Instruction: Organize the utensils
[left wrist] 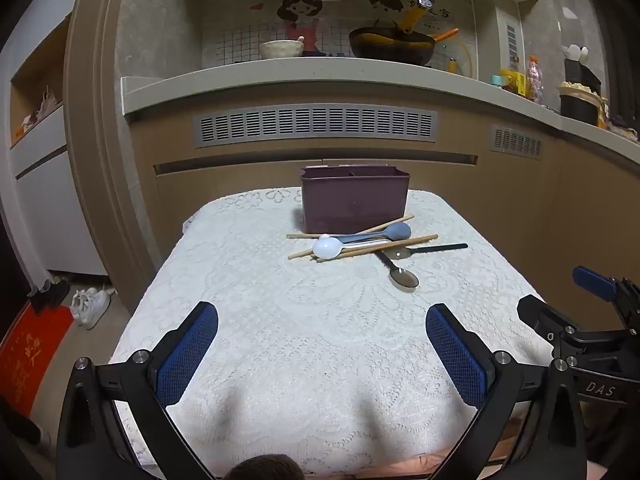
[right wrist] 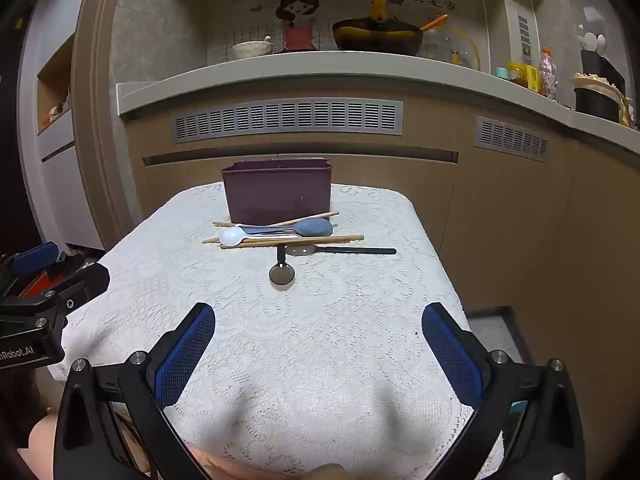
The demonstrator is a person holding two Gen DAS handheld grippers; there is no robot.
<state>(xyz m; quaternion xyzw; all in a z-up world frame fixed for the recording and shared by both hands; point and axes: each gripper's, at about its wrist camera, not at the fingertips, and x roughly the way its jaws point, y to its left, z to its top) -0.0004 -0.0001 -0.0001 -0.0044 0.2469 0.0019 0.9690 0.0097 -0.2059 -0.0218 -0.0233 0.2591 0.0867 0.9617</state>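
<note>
Both grippers, left (left wrist: 322, 354) and right (right wrist: 318, 352), hang wide open over the lace cloth (left wrist: 280, 340), holding nothing. Further out, the utensils sit in a crossed pile: chopsticks (left wrist: 376, 247), white spoon (left wrist: 328, 248), blue spoon (left wrist: 394, 231), metal spoon (left wrist: 403, 278). That pile lies right in front of the purple caddy (left wrist: 354, 200).

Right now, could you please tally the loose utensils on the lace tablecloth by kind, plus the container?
Light wooden chopsticks: 4 (partly overlapped, so a best count)
Spoons: 3 (white plastic spoon, blue-grey spoon, black-handled metal spoon)
Black-handled metal utensil, head unclear: 1
Purple plastic divided holder: 1
Total: 9
</note>
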